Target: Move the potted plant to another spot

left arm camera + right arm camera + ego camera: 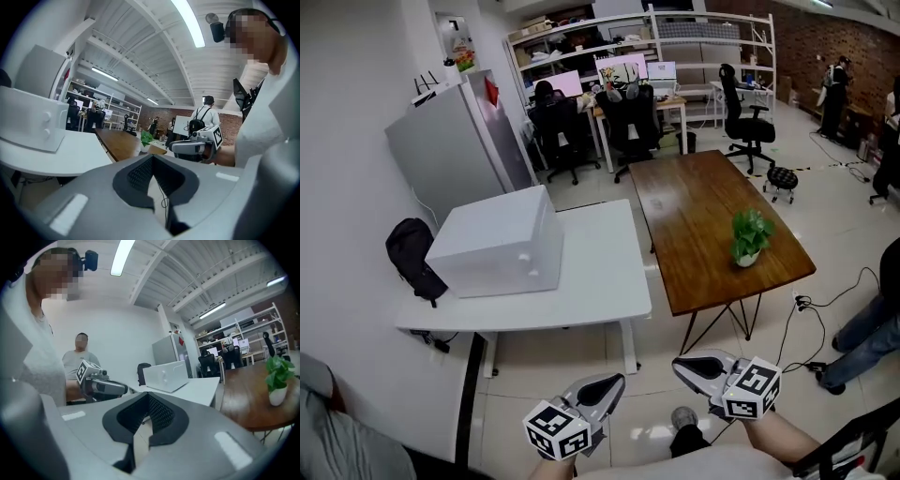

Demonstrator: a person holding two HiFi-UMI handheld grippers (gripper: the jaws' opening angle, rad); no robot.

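One potted plant (750, 238), leafy green in a small white pot, stands upright on the dark wooden worktop (694, 202). It is close to that worktop's near right corner and well apart from both my tongs. From my right tongs' own view the pot (277, 394) sits near the wooden edge, off to the right. From the left tongs' view it shows small and far off (146, 138).

Just beside the wooden worktop, on its left, is a white worktop (605, 281) carrying a big white box (502, 244). A black backpack (412, 255) hangs or leans at the white worktop's far left end; I cannot tell which. Behind it against the wall is a grey refrigerator (459, 141). Further back are black office chairs (633, 122) at desks with lit monitors (623, 67), and a low black stool (782, 178) stands past the wooden worktop's right side. Cables (811, 305) trail over the tiled floor (581, 352) under the near corner, and a person's legs (867, 342) show at the right edge.

My left tongs (614, 382) and right tongs (684, 367) are low in the head view, over the floor in front of both worktops. Both are pressed together with nothing pinched, only floor showing past the pads.
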